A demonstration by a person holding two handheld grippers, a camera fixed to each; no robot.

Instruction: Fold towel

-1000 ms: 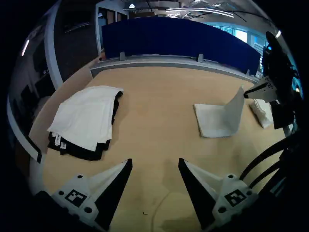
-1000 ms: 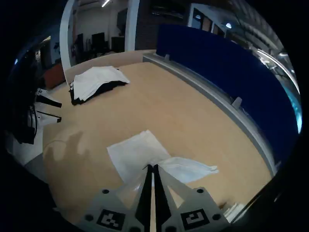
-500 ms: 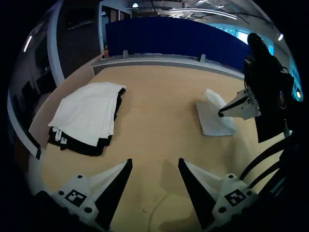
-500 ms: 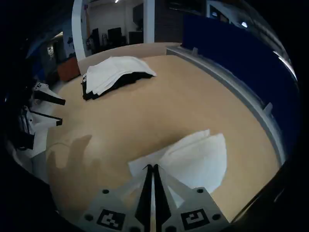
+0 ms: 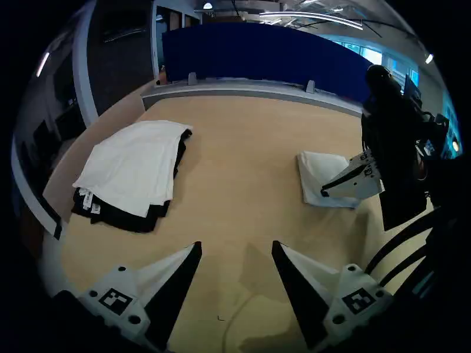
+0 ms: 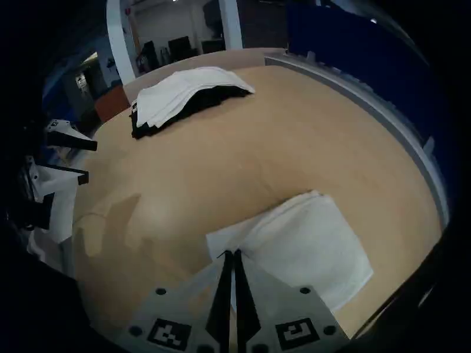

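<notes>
The right gripper jaws pinch together on the near edge of the towel — folded flat just ahead of them — while the left gripper jaws stand apart, towel far ahead-right; withdrawing unreleased could drag the fold open.

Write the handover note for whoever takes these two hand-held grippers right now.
Left hand-held gripper: open, holding nothing, above the bare table.
Right hand-held gripper: shut on the towel at its near corner, low by the table.
The towel lies flat and folded over in layers. A stack of white and dark cloths sits apart from it.
Done: one fold laid.
Left: release the corner, check the edges, and probably add another fold.
</notes>
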